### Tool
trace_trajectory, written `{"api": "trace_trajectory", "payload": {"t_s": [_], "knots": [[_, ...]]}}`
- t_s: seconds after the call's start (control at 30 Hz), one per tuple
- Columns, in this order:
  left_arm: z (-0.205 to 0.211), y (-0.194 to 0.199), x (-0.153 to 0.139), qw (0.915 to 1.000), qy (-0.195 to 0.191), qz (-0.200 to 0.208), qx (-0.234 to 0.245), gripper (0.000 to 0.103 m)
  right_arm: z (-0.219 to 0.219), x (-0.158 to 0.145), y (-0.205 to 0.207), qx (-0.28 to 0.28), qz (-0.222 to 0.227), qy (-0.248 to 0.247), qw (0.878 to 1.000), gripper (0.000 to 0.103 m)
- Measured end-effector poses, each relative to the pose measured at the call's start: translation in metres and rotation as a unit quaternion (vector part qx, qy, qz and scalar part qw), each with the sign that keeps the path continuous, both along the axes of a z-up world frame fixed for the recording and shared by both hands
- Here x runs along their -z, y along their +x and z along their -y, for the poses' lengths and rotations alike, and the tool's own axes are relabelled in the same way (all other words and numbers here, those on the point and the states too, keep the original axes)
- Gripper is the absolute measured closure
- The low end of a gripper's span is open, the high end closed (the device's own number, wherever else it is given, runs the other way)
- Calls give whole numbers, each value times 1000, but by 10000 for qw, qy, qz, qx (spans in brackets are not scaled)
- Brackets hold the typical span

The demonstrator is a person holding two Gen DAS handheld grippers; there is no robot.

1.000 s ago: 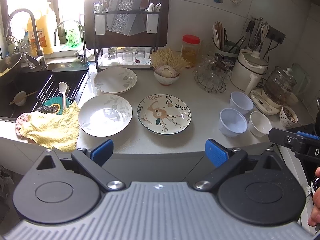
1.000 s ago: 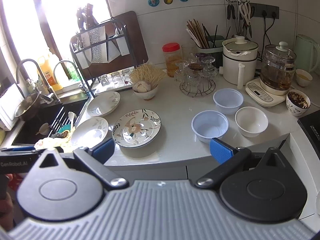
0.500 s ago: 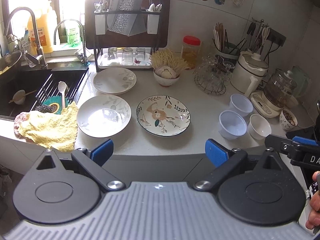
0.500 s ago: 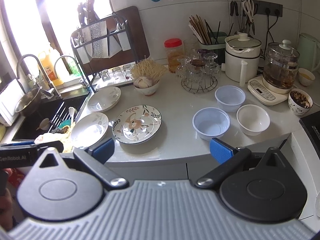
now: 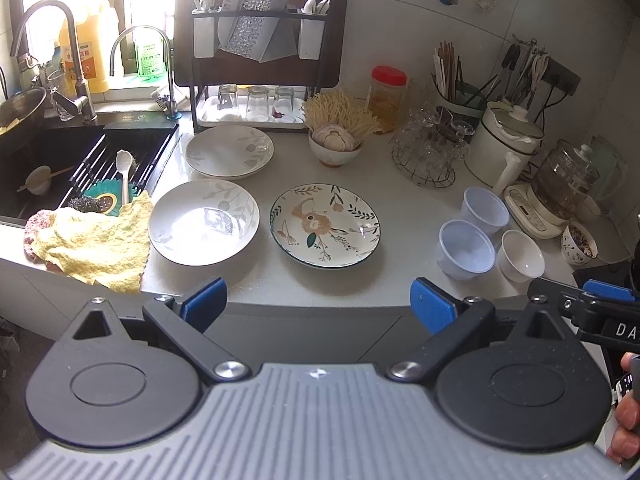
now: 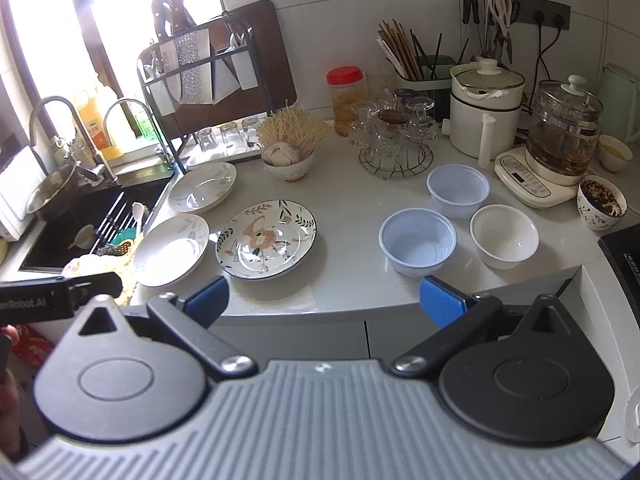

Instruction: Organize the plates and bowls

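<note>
With both the left gripper (image 5: pixel 318 300) and right gripper (image 6: pixel 324 300) spread wide, empty and short of the counter, no dish is yet gathered; next, close on the floral plate (image 5: pixel 324 225) or near blue bowl (image 6: pixel 417 241).

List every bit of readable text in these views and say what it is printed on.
"DA", cut off by the frame edge: right tool.
"nRobot.AI", start cut off: left tool.
Orange bottle label: printed characters, too blurred to read.
Green bottle label: too small to read.
Kettle base panel: markings too small to read.
Stove edge: print too blurred to read.
</note>
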State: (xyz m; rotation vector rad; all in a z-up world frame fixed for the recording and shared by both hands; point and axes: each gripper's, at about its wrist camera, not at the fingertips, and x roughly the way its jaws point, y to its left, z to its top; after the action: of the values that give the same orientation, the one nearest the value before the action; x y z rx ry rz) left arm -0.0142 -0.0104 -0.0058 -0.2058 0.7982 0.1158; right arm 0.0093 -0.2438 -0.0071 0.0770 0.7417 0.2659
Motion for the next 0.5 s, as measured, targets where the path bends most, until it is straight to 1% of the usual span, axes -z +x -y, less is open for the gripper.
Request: {"api": "trace_trajectory", "payload": {"t_s": [0.1,0.23,0.4,0.5], "knots": [[6,1,0,10000,-3,19,-14,3,4,-1,0,-6,60,2,10000,0],[12,2,1,10000,18,12,-75,3,10,3,2,-71,17,62,10000,0],[18,-3,2,9997,138,84,-188,3,13,9,7,-118,90,104,9998,0],[21,-5,4,9994,182,51,-276,3,12,10,9,-218,126,188,9995,0]]}}
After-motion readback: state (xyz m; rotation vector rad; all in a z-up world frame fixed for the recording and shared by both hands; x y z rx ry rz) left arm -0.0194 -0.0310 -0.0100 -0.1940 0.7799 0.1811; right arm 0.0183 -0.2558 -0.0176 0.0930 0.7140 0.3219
